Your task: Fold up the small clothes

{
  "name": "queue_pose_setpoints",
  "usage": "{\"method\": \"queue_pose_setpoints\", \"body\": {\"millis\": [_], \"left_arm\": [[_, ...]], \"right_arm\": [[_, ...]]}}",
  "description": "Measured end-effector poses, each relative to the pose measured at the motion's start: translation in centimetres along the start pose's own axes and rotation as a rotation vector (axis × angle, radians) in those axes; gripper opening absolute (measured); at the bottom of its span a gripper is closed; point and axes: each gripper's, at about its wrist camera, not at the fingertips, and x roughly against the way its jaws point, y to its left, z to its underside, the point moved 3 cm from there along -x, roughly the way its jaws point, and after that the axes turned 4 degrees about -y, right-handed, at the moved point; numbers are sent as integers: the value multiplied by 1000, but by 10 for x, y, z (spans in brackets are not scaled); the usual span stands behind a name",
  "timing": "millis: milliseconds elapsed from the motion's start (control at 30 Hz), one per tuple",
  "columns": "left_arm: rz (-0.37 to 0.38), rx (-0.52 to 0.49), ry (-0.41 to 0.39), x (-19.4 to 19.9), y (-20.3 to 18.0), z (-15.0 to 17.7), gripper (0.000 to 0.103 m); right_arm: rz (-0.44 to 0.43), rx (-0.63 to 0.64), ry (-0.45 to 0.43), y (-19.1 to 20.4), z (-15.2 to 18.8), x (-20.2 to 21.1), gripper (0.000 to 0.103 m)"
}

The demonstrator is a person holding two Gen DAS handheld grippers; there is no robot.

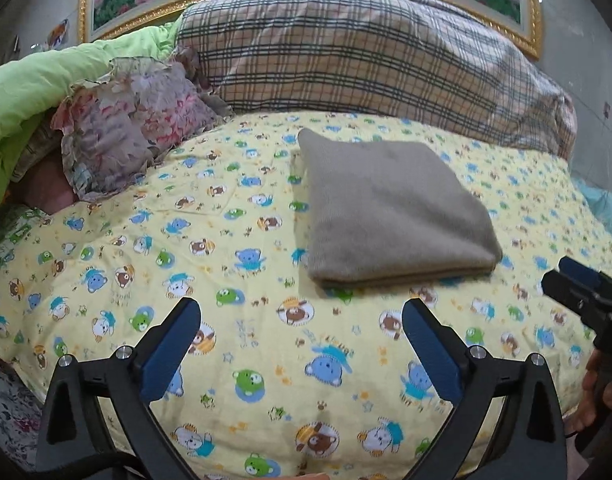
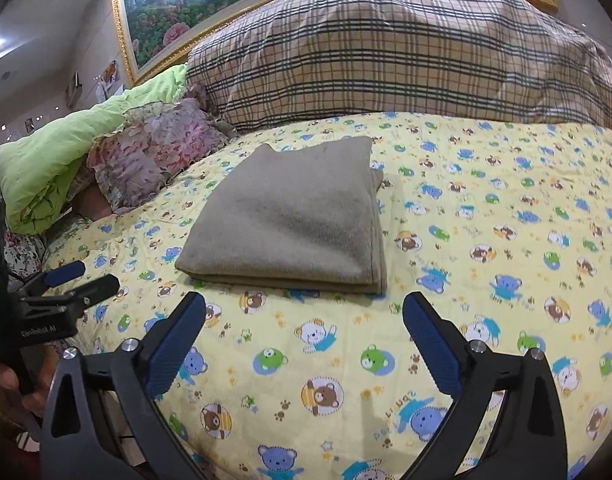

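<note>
Both my left gripper (image 1: 302, 320) and right gripper (image 2: 304, 316) gape empty, the folded grey garment (image 1: 390, 208) lying just ahead between them.

Folded cloth (image 1: 394, 212) lies on the bedsheet (image 1: 226, 240), pillow (image 1: 366, 48) behind it.

Fuzzy matt brown garment (image 1: 394, 208) on smooth printed cotton sheet (image 1: 242, 264).
</note>
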Motion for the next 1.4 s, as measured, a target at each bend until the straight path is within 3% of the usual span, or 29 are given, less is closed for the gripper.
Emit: {"method": "queue_pose_setpoints", "body": {"millis": [167,600,1067,1400], "left_arm": [[14,4,-16,-5,-7,2,102],[-15,-24,77,-36,-17,36,102],[-47,-11,134,-69,-20,26,102],[-79,1,133,-77,-15,17,102]], "right_arm": [[-6,10,-4,2,-2,-5,103],[16,25,59,-5,24,-27,103],[1,43,71,-5,14,-59,103],[-10,56,83,-1,8,-72,103]]}}
